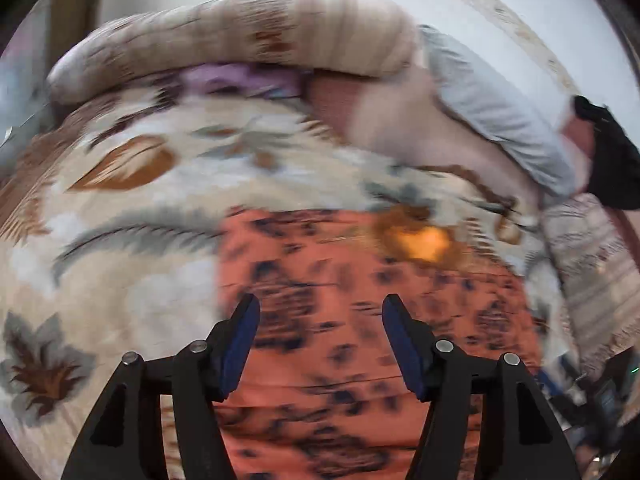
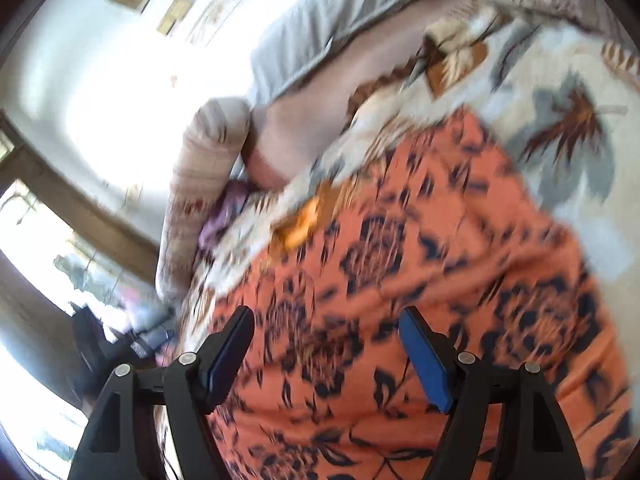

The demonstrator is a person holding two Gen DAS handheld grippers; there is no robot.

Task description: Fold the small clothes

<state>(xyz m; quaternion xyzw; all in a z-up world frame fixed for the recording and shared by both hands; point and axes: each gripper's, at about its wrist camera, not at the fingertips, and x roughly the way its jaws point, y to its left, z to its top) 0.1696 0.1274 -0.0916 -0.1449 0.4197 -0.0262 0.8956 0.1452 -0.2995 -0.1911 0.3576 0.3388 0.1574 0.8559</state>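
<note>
Two tongs: left tongs (image 1: 320,308) and right tongs (image 2: 326,320) both gape wide, holding nothing
Cloth: orange patterned cloth (image 1: 340,340) spread just ahead of both, on the leaf-print blanket (image 1: 120,272)
Handling: likely light, limp, prone to wrinkle
Grip: pinch an edge or corner

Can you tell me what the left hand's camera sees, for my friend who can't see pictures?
The left gripper is open, pointing at an orange cloth with dark flowers spread on a leafy cream blanket. A long striped pillow lies along the far edge, and the picture is blurry.
</note>
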